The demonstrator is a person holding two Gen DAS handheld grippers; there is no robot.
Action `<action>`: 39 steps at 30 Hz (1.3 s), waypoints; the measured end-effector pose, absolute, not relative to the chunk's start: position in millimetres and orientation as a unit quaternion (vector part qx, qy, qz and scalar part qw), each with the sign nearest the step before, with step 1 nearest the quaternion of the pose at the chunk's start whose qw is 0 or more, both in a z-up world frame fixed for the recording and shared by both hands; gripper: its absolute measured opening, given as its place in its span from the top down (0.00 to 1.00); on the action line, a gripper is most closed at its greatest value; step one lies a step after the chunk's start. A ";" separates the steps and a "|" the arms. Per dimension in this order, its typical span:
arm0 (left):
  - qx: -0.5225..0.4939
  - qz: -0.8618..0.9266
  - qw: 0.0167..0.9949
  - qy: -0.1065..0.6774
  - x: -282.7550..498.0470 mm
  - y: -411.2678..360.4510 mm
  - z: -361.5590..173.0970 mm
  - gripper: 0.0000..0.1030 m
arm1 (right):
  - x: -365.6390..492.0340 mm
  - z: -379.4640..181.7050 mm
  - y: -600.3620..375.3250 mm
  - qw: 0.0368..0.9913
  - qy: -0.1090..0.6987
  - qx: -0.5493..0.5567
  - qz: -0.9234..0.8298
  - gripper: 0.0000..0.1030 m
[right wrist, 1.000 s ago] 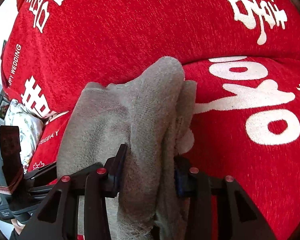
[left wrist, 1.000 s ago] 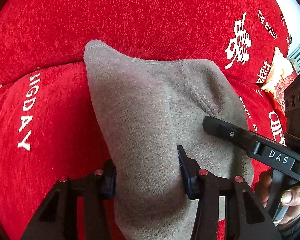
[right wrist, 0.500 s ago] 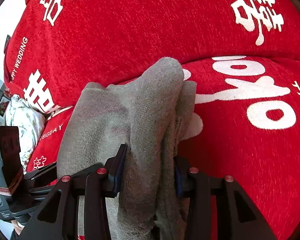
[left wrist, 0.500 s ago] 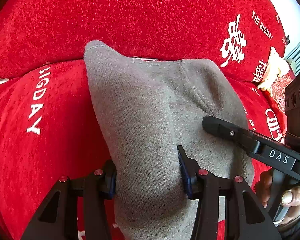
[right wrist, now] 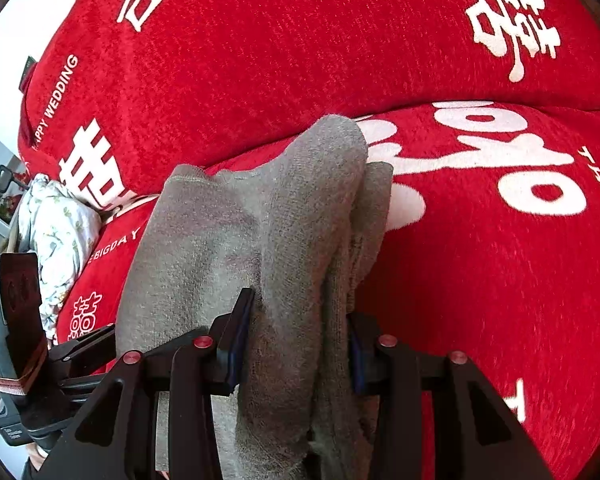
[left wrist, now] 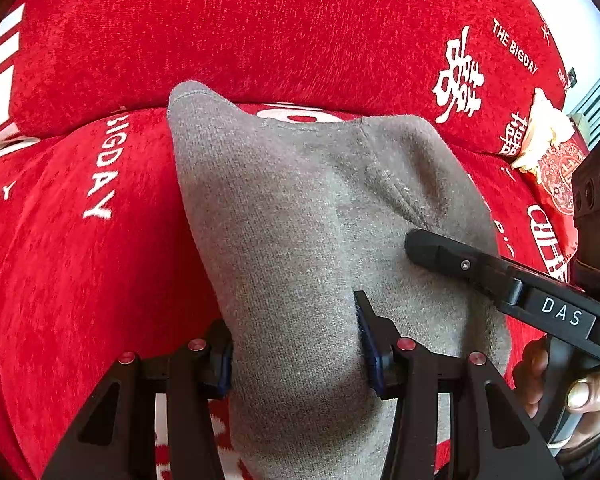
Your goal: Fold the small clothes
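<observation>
A grey knitted garment [left wrist: 292, 216] hangs bunched between both grippers above a red sofa cover. My left gripper [left wrist: 296, 344] is shut on a thick fold of it, blue pads pressing both sides. In the right wrist view the same grey garment [right wrist: 260, 232] rises in a peak, and my right gripper [right wrist: 296, 340] is shut on its bunched edge. The right gripper's finger [left wrist: 452, 256] reaches in from the right in the left wrist view, held by a hand [left wrist: 580, 392]. The cloth's lower part is hidden behind the fingers.
Red sofa cover [left wrist: 80, 280] with white lettering fills both views, seat below and backrest [right wrist: 300, 40] behind. A floral cloth bundle [right wrist: 60, 236] lies at the left end; a cream and red package [left wrist: 548, 148] sits at the right end.
Both grippers carried the grey garment sideways over the sofa; the printed lettering slid across both views. The grips and the cloth's shape stayed the same.
</observation>
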State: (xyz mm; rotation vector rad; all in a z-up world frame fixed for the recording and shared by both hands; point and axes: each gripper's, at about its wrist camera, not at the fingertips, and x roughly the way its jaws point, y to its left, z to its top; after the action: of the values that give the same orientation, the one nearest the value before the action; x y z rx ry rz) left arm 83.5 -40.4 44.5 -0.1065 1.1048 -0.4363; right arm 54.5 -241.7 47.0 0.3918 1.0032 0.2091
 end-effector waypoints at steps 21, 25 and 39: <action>-0.039 -0.201 0.838 0.506 11.5 -22.1 45.9 0.51 | -14.9 47.1 -219.7 0.862 0.460 0.186 0.107 0.58; -0.036 -0.199 0.839 0.505 -3.6 -19.4 44.0 0.51 | -28.9 45.8 -214.1 0.862 0.458 0.186 0.109 0.58; -0.025 -0.185 0.849 0.495 -47.3 -10.9 44.2 0.51 | -66.3 43.5 -200.8 0.866 0.447 0.191 0.119 0.58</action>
State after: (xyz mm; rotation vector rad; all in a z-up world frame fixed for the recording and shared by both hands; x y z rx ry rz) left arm -47.3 -10.9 44.2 -0.0521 1.0421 -0.3906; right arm -66.3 -200.8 43.5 0.4010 0.9358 0.2490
